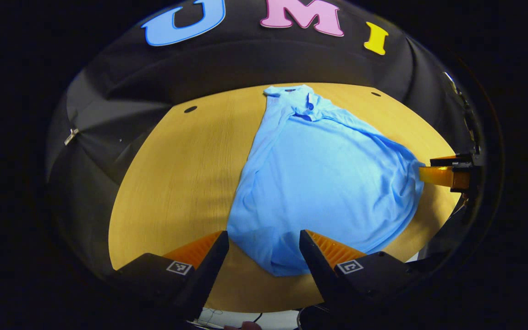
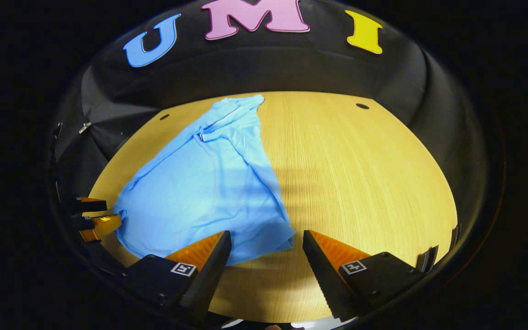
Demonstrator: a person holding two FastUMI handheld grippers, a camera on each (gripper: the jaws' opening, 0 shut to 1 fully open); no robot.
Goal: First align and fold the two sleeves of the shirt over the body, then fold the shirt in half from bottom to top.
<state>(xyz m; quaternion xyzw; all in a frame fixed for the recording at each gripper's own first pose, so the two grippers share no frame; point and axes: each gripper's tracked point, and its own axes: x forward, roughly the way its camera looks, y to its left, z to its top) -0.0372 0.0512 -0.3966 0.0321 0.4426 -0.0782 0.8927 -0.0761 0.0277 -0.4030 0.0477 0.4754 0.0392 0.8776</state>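
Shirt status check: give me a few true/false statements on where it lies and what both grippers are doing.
1. The shirt is light blue. True.
2. It lies on a wooden table. True.
3. The left gripper is shut on the hem. False: its jaws stand open around the hem's lower edge.
4. The shirt's collar lies nearest the grippers. False: the collar is at the far end.
5. The right gripper is open. True.

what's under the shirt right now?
The light blue shirt lies on the wooden table, whose bare top shows all around it. Anything beneath the fabric is covered; no bulge suggests an object. Both claws, left and right, are open at its near hem.
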